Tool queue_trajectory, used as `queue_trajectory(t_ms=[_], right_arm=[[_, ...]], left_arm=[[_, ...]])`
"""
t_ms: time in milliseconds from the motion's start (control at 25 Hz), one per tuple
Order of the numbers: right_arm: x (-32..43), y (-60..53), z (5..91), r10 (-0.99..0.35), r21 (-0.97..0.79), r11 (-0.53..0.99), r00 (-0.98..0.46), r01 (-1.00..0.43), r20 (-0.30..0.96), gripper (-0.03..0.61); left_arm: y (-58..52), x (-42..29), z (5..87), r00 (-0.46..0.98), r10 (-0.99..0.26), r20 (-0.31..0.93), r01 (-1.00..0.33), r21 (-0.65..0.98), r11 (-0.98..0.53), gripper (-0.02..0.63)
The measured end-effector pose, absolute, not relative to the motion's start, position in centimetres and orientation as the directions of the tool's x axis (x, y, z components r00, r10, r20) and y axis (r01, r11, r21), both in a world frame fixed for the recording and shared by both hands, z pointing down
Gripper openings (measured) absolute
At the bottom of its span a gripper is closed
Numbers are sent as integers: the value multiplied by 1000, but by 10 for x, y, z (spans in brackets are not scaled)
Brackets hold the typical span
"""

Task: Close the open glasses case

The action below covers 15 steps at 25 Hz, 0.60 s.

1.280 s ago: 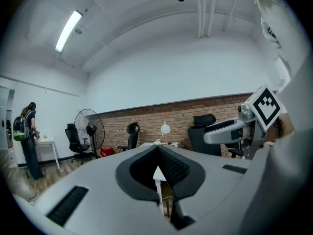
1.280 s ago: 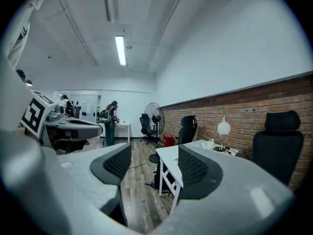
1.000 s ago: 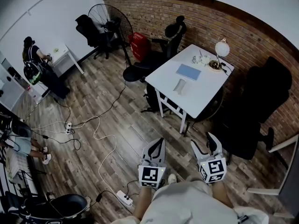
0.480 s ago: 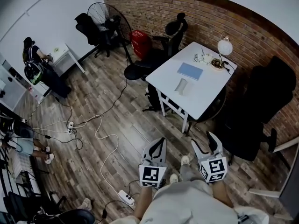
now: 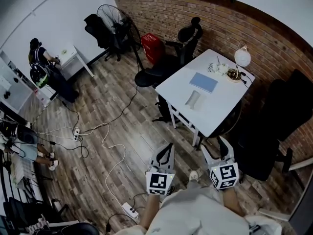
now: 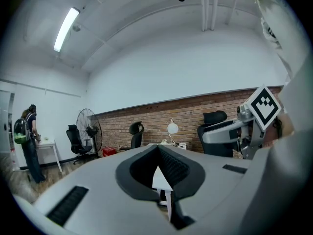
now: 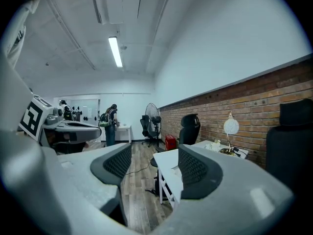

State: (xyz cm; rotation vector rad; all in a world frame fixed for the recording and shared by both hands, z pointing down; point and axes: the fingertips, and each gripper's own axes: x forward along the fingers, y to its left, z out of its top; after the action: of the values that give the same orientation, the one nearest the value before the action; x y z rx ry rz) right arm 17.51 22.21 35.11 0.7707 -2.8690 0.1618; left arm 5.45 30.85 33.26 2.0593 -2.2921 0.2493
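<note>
Pale oblong item (image 5: 192,100) near the worktop (image 5: 220,102) front edge: too small to tell if it's the case, or if it's open. Clutter (image 5: 220,68) at the far corner is unreadable. Left hand-held gripper (image 6: 159,148) blocks all but a sliver of worktop in its own view.

The left gripper (image 5: 169,146) and right gripper (image 5: 213,146) are pale grey, black-padded, bearing black-and-white square markers (image 5: 159,183).

— Left gripper (image 5: 165,151)?
— Held low before the torso, pointing forward, jaws closed tip to tip, nothing between.
— And right gripper (image 5: 215,147)?
— Alongside, level, pointing forward too, jaws spread apart, empty.
</note>
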Motion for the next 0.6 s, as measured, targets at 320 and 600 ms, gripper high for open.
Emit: queue_trajectory(t_ms=[320, 600], right_arm=[[163, 170, 355, -459, -73, 875, -868, -479, 188, 301], [156, 134, 353, -433, -83, 888, -883, -452, 183, 300]], left_arm=[[260, 48, 333, -136, -980, 146, -988, -91, 124, 3], [228, 42, 329, -170, -975, 143, -982, -101, 157, 3]])
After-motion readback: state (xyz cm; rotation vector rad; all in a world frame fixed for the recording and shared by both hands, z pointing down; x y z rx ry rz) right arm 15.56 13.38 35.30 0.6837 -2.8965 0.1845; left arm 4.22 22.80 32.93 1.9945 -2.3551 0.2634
